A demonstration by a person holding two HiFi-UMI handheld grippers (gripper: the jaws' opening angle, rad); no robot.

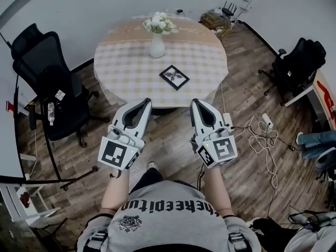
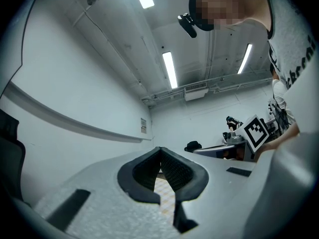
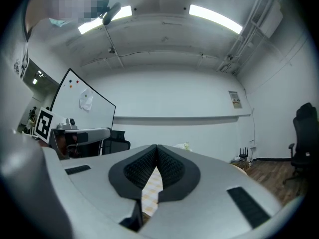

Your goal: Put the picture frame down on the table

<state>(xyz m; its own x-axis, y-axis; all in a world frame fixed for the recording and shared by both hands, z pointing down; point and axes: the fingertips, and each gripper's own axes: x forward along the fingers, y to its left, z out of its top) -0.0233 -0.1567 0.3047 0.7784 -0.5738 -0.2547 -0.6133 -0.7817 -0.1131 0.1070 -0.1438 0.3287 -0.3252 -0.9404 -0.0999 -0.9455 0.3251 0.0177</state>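
Vase (image 1: 157,46) of flowers (image 1: 159,23) on table (image 1: 126,62), picture frame (image 1: 174,77) flat nearby, left tool (image 1: 146,102) and right tool (image 1: 195,102) closed, empty

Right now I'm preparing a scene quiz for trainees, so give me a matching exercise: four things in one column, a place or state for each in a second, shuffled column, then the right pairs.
Things:
1. picture frame
2. vase of white flowers
3. left gripper
4. black chair

Places or states:
A. jaws together, nothing between them
B. lying flat on the table, nearer the person
C. on the floor, at the head view's left
D. standing upright near the table's middle

Pairs: 1-B, 2-D, 3-A, 4-C.
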